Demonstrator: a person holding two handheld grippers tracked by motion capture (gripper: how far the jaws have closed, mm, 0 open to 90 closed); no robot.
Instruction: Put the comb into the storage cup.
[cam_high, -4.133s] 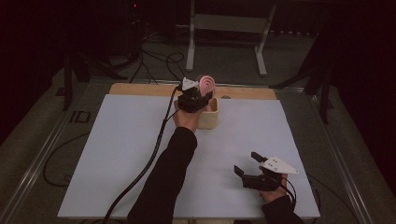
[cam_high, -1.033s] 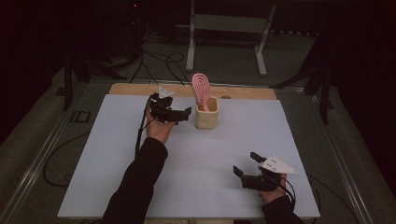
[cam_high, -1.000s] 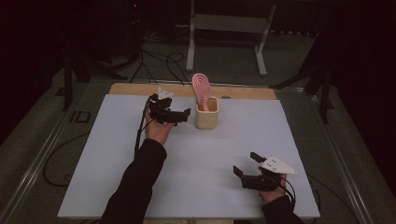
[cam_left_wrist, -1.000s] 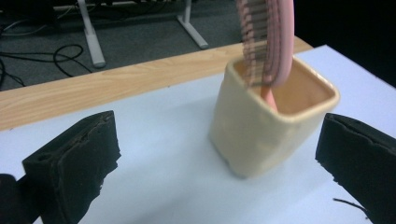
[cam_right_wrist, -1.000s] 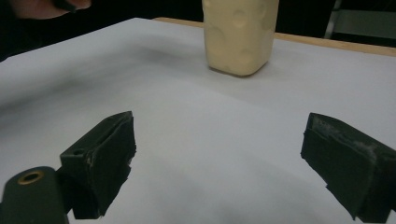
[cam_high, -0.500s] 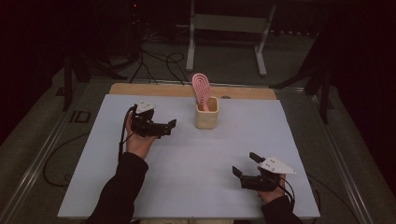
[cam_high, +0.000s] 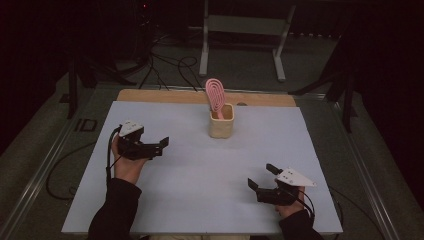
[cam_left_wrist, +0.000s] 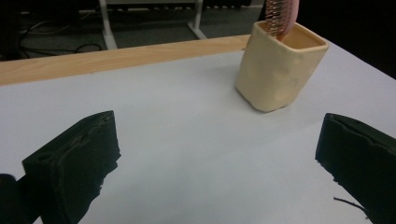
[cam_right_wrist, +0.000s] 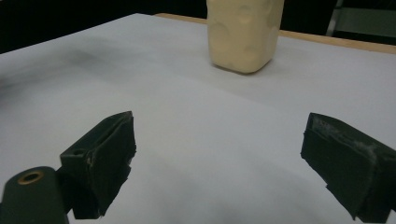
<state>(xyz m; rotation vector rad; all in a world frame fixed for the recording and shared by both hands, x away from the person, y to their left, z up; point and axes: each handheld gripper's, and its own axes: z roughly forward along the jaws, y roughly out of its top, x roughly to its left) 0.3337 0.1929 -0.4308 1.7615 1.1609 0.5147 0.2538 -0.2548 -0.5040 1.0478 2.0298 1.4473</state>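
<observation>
Pink slotted plastic spatula (cam_high: 215, 94) upright in cream square ceramic cup (cam_high: 221, 121) near table's far edge | left gripper (cam_high: 159, 144) near left edge, jaws apart, empty | right gripper (cam_high: 256, 180) near front-right corner, jaws apart, empty

A: How much of the pink spatula (cam_left_wrist: 279, 10) shows in the left gripper view?
B: Just a sliver above the cream holder (cam_left_wrist: 279, 67); the top edge cuts it.
A: Its lower end?
B: Hidden inside the holder.

Pink slotted spatula (cam_high: 216, 96) upright in cream cup (cam_high: 221, 125)
</observation>
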